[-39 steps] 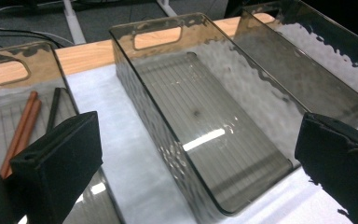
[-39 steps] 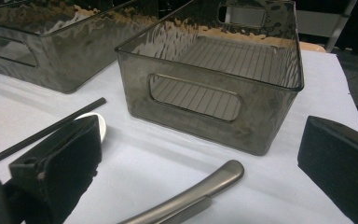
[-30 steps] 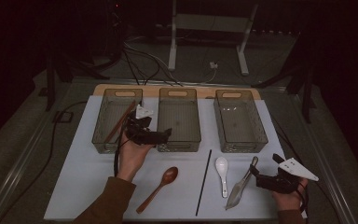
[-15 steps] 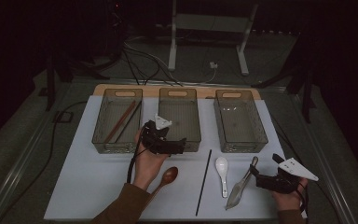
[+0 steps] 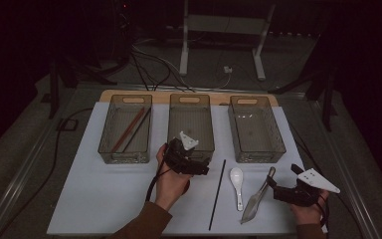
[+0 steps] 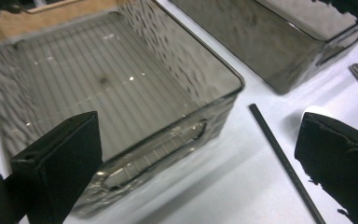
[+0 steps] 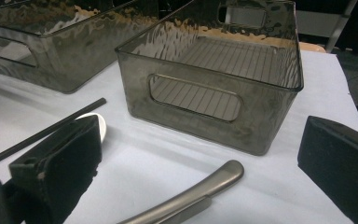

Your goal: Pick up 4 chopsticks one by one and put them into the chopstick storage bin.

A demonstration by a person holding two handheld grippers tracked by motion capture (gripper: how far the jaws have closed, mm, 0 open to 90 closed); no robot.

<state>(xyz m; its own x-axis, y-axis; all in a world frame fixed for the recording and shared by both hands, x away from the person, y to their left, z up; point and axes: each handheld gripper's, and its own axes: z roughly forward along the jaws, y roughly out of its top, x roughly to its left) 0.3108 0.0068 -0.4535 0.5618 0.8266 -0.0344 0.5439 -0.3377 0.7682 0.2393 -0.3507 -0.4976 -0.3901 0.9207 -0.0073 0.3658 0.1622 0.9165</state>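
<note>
My left gripper (image 5: 202, 167) hovers open and empty at the near edge of the middle bin (image 5: 191, 144). In the left gripper view its jaws (image 6: 196, 133) frame that bin's front wall (image 6: 158, 149), with a black chopstick (image 6: 284, 163) lying to the right. My right gripper (image 5: 276, 190) is open low over the mat. The handle of a metal spoon (image 7: 191, 196) lies between its jaws without touching them. A white spoon (image 5: 237, 180) and the black chopstick (image 5: 217, 193) lie left of the metal spoon (image 5: 257, 198).
The left bin (image 5: 105, 144) holds two chopsticks (image 5: 129, 128), one brown and one dark. The right bin (image 5: 278, 144) stands empty just beyond the right gripper. All three bins sit on a white mat (image 5: 94, 199), with cables and a stand behind.
The left gripper has left the left bin and moved right and nearer, to the middle bin's front; the hand now covers the wooden spoon. The right gripper has stayed still.
</note>
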